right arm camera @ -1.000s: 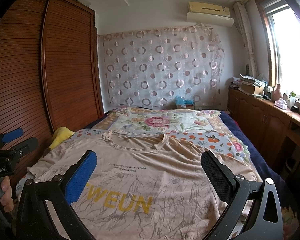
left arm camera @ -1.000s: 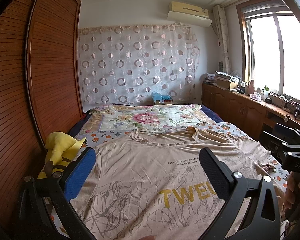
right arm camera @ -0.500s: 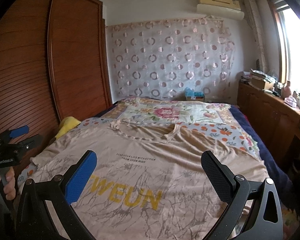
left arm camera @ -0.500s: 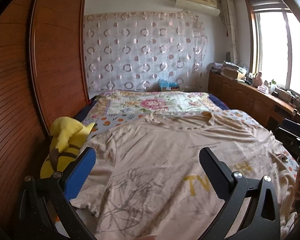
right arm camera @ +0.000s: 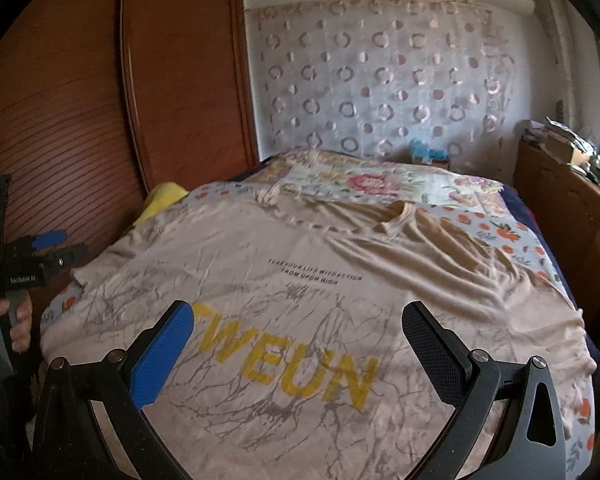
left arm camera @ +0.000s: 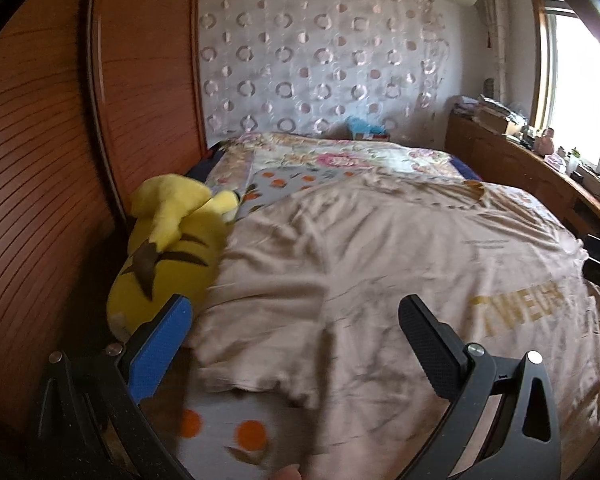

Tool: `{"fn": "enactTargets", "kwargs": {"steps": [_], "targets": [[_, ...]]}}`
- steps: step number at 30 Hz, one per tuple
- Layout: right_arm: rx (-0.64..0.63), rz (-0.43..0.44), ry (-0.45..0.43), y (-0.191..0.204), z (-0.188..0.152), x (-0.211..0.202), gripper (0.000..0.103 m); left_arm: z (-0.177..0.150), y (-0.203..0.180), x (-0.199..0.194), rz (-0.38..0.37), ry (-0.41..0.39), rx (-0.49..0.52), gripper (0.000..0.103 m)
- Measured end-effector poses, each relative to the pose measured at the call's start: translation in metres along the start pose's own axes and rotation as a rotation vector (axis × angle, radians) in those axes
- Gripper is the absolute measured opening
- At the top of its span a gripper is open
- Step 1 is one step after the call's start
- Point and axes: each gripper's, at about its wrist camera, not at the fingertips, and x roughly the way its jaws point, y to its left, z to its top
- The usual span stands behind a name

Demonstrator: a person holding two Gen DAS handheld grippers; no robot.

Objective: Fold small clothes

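On my left, the yellow plush toy [left arm camera: 168, 248] lies against the T-shirt's [left arm camera: 380, 264] sleeve edge, with the wooden wardrobe [left arm camera: 40, 160] close behind it, so that side is tight. Over the shirt nothing stands up, and both my grippers have open passage. The wooden cabinet [right arm camera: 572, 216] bounds the right.

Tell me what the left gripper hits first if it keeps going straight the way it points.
Most likely the T-shirt spread on the bed: the open left gripper points down at its near sleeve. Depth is unclear. The yellow plush toy sits left of that line.
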Motion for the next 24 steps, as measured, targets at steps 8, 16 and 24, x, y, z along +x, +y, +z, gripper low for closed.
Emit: {"fn": "enactTargets", "kwargs": {"steps": [8,16,24], "targets": [[-0.058,0.043,0.029,-0.002,0.016,0.006,0.103,-0.001,0.044,0.03,0.06,0.086,0.004,0.088],[-0.103,0.094,0.05,0.002,0.013,0.017,0.103,-0.001,0.063,0.062,-0.028,0.21,-0.02,0.043],[-0.096,0.119,0.038,-0.007,0.012,0.009,0.103,-0.002,0.072,0.072,-0.111,0.248,-0.073,0.025]]}}
